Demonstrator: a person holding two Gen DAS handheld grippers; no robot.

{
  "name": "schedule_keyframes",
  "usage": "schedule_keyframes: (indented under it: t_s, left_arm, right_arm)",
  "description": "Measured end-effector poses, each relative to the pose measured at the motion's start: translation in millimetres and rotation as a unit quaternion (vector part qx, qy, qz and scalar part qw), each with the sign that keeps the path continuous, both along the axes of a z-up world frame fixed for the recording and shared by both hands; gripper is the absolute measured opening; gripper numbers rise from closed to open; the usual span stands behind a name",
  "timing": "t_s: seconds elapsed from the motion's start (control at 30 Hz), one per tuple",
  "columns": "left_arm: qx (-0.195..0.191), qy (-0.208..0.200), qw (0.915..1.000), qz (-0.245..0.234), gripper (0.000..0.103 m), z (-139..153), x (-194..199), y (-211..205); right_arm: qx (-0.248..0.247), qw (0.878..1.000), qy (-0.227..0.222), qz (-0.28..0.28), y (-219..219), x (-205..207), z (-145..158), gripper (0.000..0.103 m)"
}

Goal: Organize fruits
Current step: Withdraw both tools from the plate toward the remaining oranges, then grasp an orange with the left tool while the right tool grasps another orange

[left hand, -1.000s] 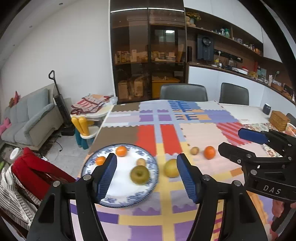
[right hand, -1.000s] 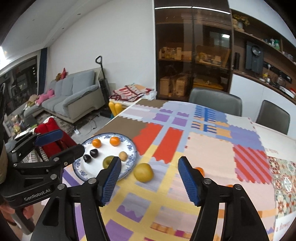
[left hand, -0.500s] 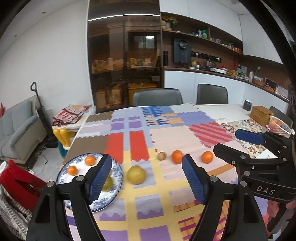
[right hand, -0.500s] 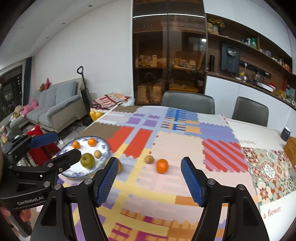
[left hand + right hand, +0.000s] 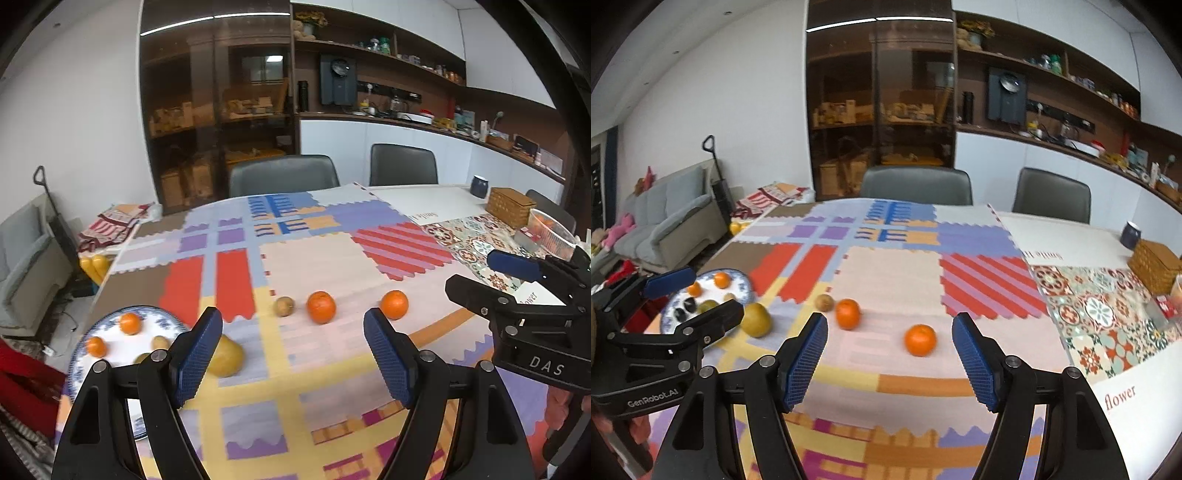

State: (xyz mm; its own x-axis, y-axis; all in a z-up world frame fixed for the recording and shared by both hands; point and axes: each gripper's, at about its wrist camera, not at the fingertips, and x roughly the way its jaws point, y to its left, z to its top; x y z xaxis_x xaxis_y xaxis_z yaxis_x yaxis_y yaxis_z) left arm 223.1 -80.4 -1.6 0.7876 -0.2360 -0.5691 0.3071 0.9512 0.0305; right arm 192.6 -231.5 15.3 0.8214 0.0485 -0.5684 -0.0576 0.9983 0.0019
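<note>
Patchwork tablecloth [image 5: 894, 280] | round oranges [image 5: 920, 340], possibly kiwi [image 5: 824, 302] | both hand-held grippers [image 5: 291, 354] spread, empty

Left gripper [image 5: 293, 354] and right gripper [image 5: 890, 356] tilt downward toward 12 o'clock, jaws apart and empty.

Black grippers [image 5: 291, 354] — blue-padded (silver-screwed)

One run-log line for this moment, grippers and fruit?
left gripper: open, empty | right gripper: open, empty | plate: partly filled | loose: two oranges, kiwi, pear
</note>
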Motion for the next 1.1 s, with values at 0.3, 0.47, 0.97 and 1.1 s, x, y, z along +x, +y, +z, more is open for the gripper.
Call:
schedule_keyframes:
  t_s: [0.3,0.47,0.97,1.1]
  left_arm:
    - [-0.01,0.021,0.9995,-0.021,0.078,-26,30,-15]
    - [-0.002,0.036,0.9987,-0.035,0.076,-38,53,-25]
    - [0.003,0.115,0.9916,-0.059,0.056,-83,103,-46]
    - [0.009,0.121,0.9906,-0.063,0.052,-89,112,-52]
  right_arm:
    - [0.002,0.999,0.036,-0.032,-19,21,-32,0.071]
    - [0.006,0.998,0.055,-0.04,-23,38,-48,0.071]
    - [0.029,0.994,0.099,-0.046,-30,78,-82,0.068]
    - [0.031,0.992,0.113,-0.044,-31,86,-92,0.064]
